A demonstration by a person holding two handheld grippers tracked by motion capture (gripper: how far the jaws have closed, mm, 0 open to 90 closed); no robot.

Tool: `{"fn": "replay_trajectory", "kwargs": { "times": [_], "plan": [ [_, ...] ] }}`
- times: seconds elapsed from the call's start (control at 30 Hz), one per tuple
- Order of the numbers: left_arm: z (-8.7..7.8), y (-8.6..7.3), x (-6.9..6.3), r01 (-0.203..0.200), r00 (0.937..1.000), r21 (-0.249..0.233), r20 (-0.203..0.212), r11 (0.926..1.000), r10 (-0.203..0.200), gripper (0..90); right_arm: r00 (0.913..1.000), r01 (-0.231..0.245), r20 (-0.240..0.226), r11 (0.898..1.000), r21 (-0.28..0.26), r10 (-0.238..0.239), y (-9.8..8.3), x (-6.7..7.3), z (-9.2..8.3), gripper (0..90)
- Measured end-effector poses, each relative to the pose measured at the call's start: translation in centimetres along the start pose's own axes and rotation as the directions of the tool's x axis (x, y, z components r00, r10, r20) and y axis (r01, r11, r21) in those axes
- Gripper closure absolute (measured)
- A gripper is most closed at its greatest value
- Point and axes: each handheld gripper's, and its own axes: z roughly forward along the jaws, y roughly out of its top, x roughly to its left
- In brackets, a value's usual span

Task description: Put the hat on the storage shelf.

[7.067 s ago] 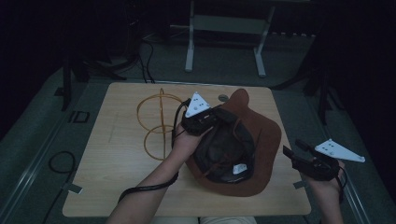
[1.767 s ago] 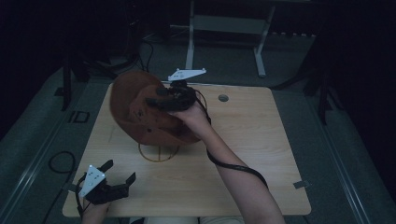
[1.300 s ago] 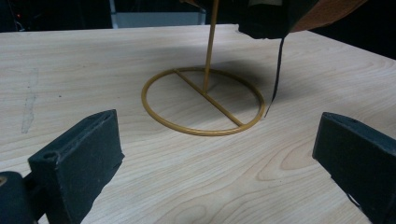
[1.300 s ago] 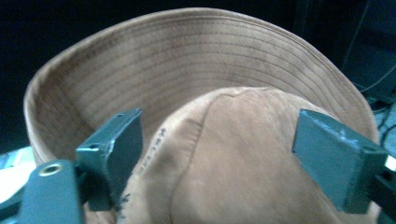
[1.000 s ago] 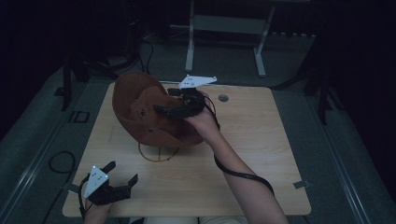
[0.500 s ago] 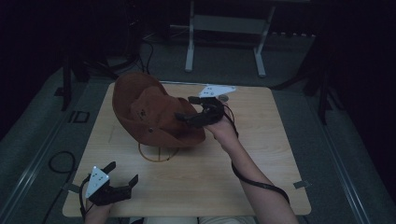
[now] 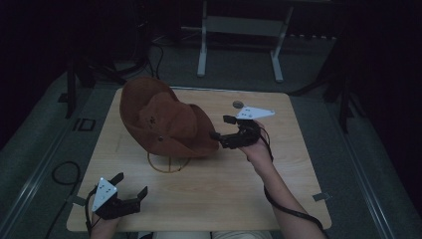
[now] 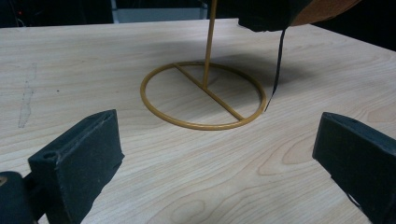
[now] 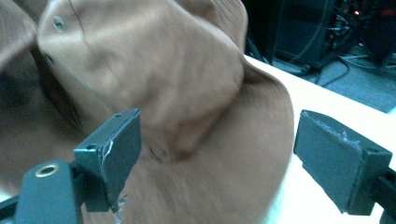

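Surface: pale wooden table.
Hat: brown felt cowboy hat atop gold wire stand.
My right gripper: released, beside the hat's brim.
My left gripper: released, near the stand.

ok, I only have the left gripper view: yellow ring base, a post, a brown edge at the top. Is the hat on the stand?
Observer: Yes. In the high view the brown hat sits on top of the yellow stand, crown up and tilted.
Operator: Right gripper holding it?
Observer: No. The right gripper is open, just off the brim; its own view shows the jaws spread with the hat between and beyond them.
Operator: Where is my gripper?
Observer: The left gripper is open at the near left corner of the table, apart from the stand.
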Motion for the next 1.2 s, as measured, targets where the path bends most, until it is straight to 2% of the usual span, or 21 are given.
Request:
{"fn": "replay_trajectory", "kwargs": {
  "times": [0.37, 0.53, 0.83, 1.0, 1.13, 1.2],
  "plan": [
    [0.1, 0.0, 0.0, -0.006, 0.9999, 0.007, -0.009, 1.0000, 0.006, 1.7, 0.9981, -0.019, 0.059, 1.000, 0.022, 0.017, -4.3, -1.4, -3.3, 14.8],
    [0.2, 0.0, 0.0, -0.007, 1.0000, 0.011, -0.007, 0.9999, 0.007, 1.7, 0.9970, -0.019, 0.076, 0.999, 0.047, 0.016, -6.5, -1.5, -4.0, 14.8],
    [0.4, -0.1, 0.1, 0.004, 1.0000, 0.021, -0.003, 0.9998, -0.004, 1.7, 0.9960, -0.052, 0.078, 0.992, 0.111, 0.044, -10.7, -1.7, -4.3, 15.0],
    [0.4, -0.1, 0.1, 0.001, 1.0000, 0.025, -0.008, 0.9997, -0.001, 1.7, 0.9945, -0.074, 0.082, 0.990, 0.121, 0.064, -12.5, -1.7, -4.9, 15.0],
    [0.3, -0.1, 0.1, 0.002, 1.0000, 0.025, -0.007, 0.9997, -0.002, 1.7, 0.9898, -0.070, 0.133, 0.989, 0.128, 0.053, -14.2, -1.9, -5.7, 15.0],
    [0.3, -0.1, 0.1, 0.001, 1.0000, 0.027, -0.007, 0.9996, -0.001, 1.7, 0.9879, -0.093, 0.136, 0.987, 0.128, 0.075, -15.1, -2.1, -6.2, 15.0]
  ]
}}
